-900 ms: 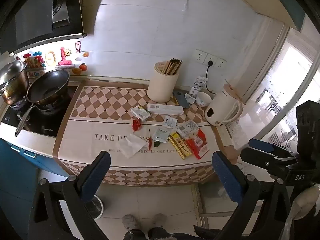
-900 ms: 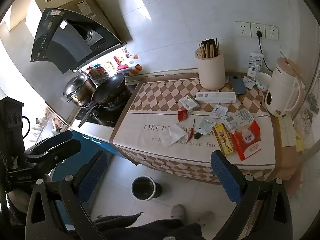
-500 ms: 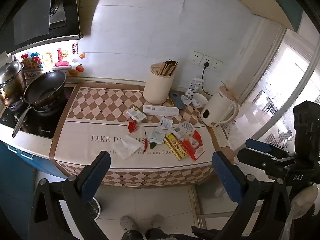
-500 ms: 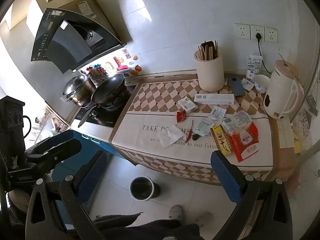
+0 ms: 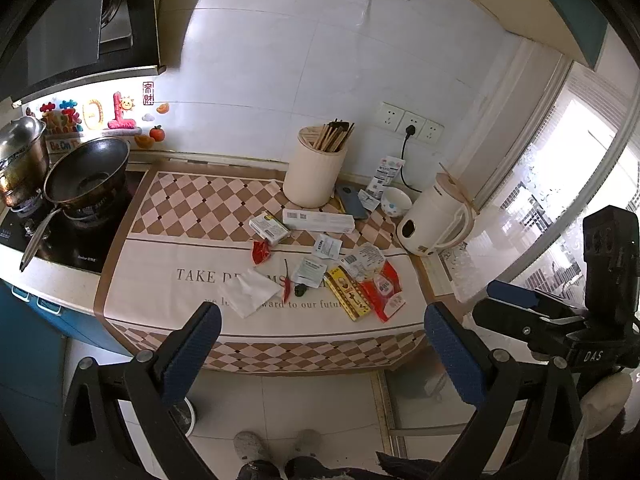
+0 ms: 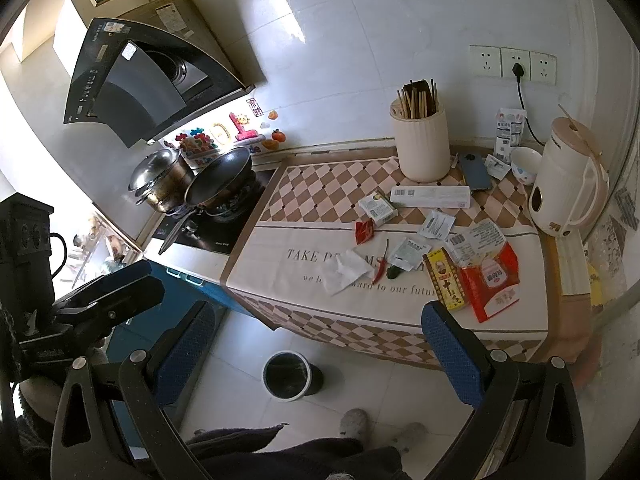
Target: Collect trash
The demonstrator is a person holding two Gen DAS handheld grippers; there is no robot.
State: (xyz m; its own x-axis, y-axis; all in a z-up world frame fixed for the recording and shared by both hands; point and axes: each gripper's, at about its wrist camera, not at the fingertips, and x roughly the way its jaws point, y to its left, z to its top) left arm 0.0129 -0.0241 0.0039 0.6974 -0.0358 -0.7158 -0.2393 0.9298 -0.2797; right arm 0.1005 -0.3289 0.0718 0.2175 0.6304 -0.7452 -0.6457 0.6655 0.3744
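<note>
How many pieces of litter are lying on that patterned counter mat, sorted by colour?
White or pale: 6 (tissue, small box, long box, and sachets)
Red: 3 (large packet, small wrapper, chilli)
Yellow: 1 (box)
Green: 1 (scrap)
Total: 11

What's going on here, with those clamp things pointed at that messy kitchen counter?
A person stands back from the counter holding a gripper in each hand, about to collect trash. The left gripper and right gripper both have open, empty jaws and touch nothing. The litter lies untouched on the cloth: a crumpled tissue, a red chili, a yellow box and a red packet. A small bin waits on the floor below.
</note>
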